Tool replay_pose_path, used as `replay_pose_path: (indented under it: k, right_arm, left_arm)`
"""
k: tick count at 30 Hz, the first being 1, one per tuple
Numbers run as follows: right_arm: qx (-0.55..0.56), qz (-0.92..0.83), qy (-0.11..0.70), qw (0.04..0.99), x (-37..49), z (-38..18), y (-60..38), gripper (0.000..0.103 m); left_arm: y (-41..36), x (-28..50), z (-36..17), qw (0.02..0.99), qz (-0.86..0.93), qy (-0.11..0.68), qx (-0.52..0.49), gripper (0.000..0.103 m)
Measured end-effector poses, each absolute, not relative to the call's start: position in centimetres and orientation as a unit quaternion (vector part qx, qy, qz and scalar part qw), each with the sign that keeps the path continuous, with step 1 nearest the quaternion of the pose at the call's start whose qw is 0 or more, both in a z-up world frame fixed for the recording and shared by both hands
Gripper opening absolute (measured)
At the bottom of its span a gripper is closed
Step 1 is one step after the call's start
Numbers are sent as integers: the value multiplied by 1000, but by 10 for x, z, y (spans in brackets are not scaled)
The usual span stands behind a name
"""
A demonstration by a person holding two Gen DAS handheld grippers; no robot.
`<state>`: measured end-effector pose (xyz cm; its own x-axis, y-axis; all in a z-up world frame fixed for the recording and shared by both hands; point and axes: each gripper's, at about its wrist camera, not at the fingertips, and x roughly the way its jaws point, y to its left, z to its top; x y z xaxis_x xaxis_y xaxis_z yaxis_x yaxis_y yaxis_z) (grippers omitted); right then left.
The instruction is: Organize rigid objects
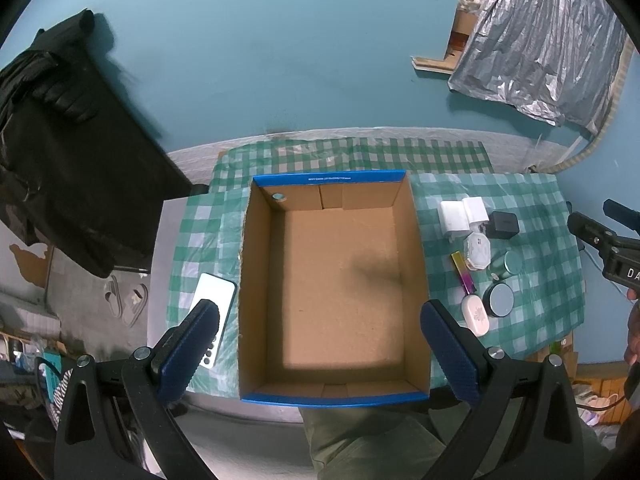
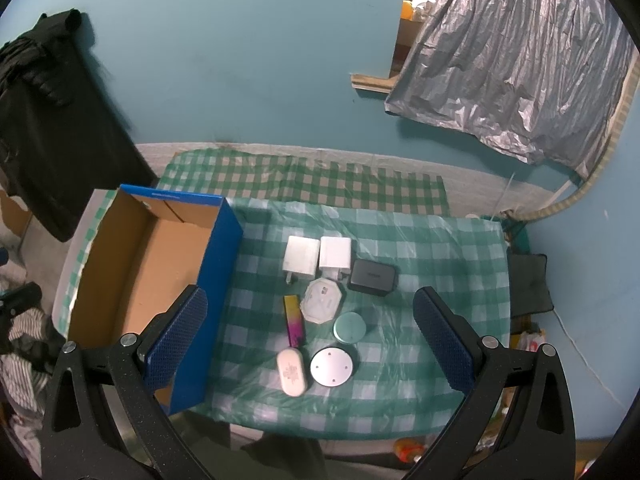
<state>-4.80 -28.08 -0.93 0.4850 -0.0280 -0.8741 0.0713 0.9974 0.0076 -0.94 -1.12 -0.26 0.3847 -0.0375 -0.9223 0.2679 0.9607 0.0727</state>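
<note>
An empty blue-rimmed cardboard box stands on the green checked cloth. My left gripper hovers open above it. To the box's right lies a cluster: two white chargers, a black charger, a white octagonal case, an iridescent bar, a teal round tin, a silver round lid and a white oval case. My right gripper hangs open over that cluster, holding nothing. A white phone lies left of the box.
The table backs onto a teal wall. Black clothing hangs at the left, a silver sheet at the upper right. A dark cushion sits off the table's right edge. A person's trouser leg is below the box.
</note>
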Motion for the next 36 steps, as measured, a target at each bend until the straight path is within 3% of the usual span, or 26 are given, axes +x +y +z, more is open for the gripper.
replay_pose_path:
  k: [22,36]
  right_arm:
    - [19,-21,517,856,-44,-16,-278,102]
    - [45,3,566,823,-22,-51,-311,102]
  left_arm:
    - [-9,6,-5,822,-93,551,109,101]
    - [33,16,-54,799,-71,588,105,101]
